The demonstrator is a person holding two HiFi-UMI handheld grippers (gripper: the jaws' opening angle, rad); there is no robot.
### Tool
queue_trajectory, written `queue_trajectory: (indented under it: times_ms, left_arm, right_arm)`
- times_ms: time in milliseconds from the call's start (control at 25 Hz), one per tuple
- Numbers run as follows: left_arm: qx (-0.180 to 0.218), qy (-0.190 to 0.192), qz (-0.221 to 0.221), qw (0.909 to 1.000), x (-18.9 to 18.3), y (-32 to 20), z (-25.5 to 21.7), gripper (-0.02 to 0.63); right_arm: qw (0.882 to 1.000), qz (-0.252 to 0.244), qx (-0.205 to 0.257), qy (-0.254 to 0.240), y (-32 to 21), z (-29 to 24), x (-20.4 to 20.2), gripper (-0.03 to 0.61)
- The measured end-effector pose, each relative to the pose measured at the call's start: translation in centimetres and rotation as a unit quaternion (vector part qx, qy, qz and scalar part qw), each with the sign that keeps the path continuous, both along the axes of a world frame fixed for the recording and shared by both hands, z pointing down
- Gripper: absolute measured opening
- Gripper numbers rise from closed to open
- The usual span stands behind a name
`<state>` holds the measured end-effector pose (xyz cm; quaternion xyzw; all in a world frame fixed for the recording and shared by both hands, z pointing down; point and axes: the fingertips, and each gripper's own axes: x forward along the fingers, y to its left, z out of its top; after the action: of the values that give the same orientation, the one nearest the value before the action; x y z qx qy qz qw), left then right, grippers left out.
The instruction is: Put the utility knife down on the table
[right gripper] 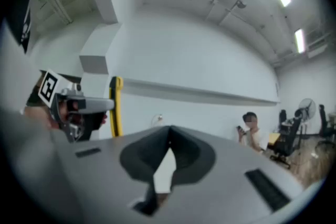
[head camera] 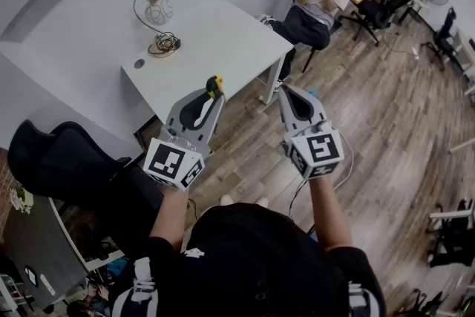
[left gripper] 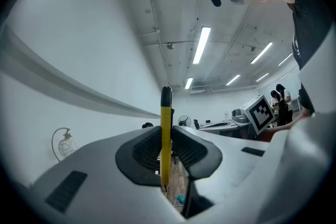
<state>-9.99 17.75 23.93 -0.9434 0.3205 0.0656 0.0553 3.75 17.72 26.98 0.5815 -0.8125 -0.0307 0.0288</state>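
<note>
A yellow and black utility knife point(left gripper: 166, 134) stands upright between the jaws of my left gripper point(head camera: 213, 93), which is shut on it. Its yellow top sticks out above the jaw tips as the utility knife point(head camera: 215, 85) in the head view, over the near edge of the white table point(head camera: 223, 41). My right gripper point(head camera: 295, 96) hangs beside it over the wooden floor, jaws closed tip to tip with nothing between them. From the right gripper view the left gripper point(right gripper: 79, 107) and the knife point(right gripper: 115, 107) show at the left.
A wire-frame lamp point(head camera: 157, 10) and a coiled cable point(head camera: 165, 44) lie on the table's far left. A seated person point(head camera: 315, 0) is beyond the table's right end. A dark office chair point(head camera: 59, 156) stands at my left, more chairs and a fan at the back right.
</note>
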Motion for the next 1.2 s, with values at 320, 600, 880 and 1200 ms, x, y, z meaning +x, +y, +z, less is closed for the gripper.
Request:
queue_trajectory:
  times_ms: [320,600,880,1200]
  left_arm:
    - [-0.004,0.000,-0.004,1.0000,0.6,-0.3,0.3,0.082]
    - [-0.013,-0.007,-0.003,0.9999,3.1,-0.1,1.0,0.081]
    - [-0.015,-0.009,-0.010,0.9998,5.9,0.6,2.2,0.082]
    - [-0.028,-0.008,-0.016,0.9994,8.1,0.5,3.4,0.082]
  right_arm:
    - [1.000,0.000,-0.002,-0.009,-0.2,0.6,1.0,0.034]
    - [1.000,-0.005,-0.014,-0.013,0.1,1.6,2.9,0.034]
    - [1.000,-0.018,-0.021,-0.014,0.6,3.2,5.5,0.034]
    - [0.999,-0.027,-0.027,-0.013,0.2,4.4,7.8,0.034]
